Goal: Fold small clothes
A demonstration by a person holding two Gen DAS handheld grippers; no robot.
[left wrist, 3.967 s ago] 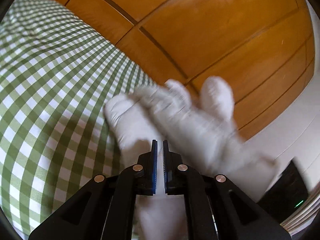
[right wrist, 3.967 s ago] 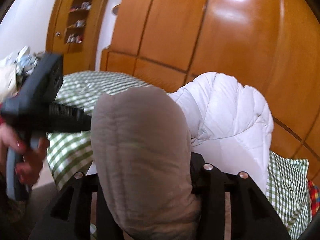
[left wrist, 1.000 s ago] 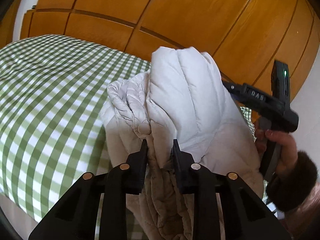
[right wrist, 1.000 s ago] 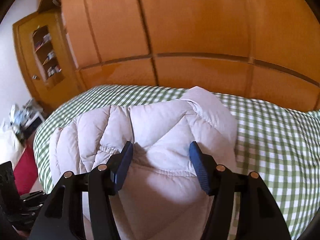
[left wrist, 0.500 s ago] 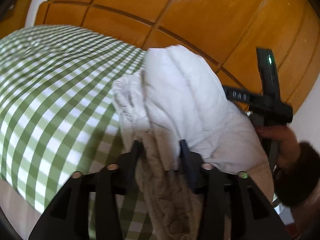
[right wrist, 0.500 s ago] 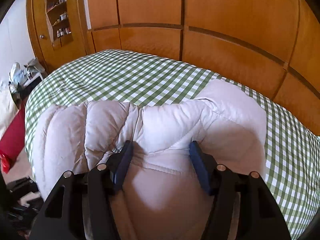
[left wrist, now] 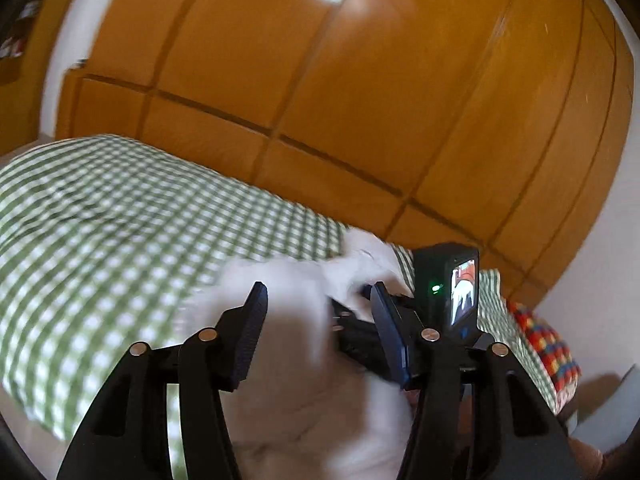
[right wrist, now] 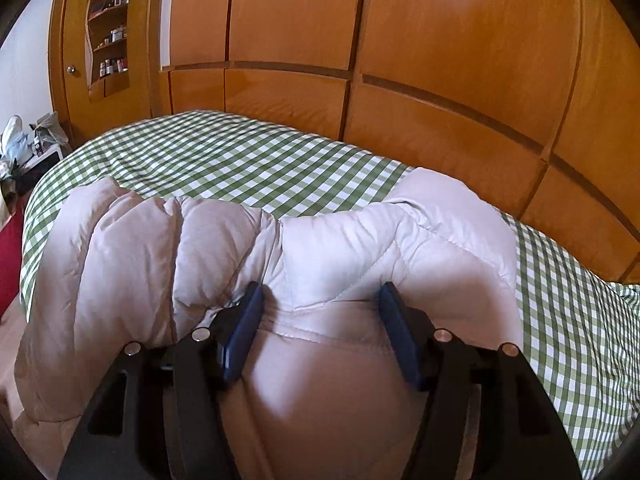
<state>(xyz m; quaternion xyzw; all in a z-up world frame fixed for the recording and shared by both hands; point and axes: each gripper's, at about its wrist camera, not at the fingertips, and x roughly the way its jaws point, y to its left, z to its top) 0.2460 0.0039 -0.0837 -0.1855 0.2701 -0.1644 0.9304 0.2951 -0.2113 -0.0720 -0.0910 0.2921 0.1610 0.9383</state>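
Both tools stand with their jaws apart: the right tool (right wrist: 320, 330) straddles a quilted ridge of the pale puffer jacket (right wrist: 248, 264) without pinching it, and the left tool (left wrist: 316, 332) is spread wide over blurred white cloth of the same jacket (left wrist: 296, 364), gripping nothing that can be made out.

From the right wrist view the jacket lies on the near edge of the bed, bunched into a thick roll whose long axis runs left to right across the tool's line of sight; its bulk sits directly ahead of and under the right tool, touching the pads (right wrist: 245, 330). That makes the right tool the nearer one for a pinch at the seam between its jaws, and the coming move likely turns on closing there.

Seen from the left wrist view, the right tool's body with its small lit screen (left wrist: 460, 292) sits just beyond the left jaw line, so the two tools are close together over the garment, both angled down toward the bed.

Beneath everything lies the green checked bedspread (right wrist: 224, 160), with wooden wardrobe panels (right wrist: 440, 40) behind and a colourful patterned cloth (left wrist: 548, 348) at the far right.
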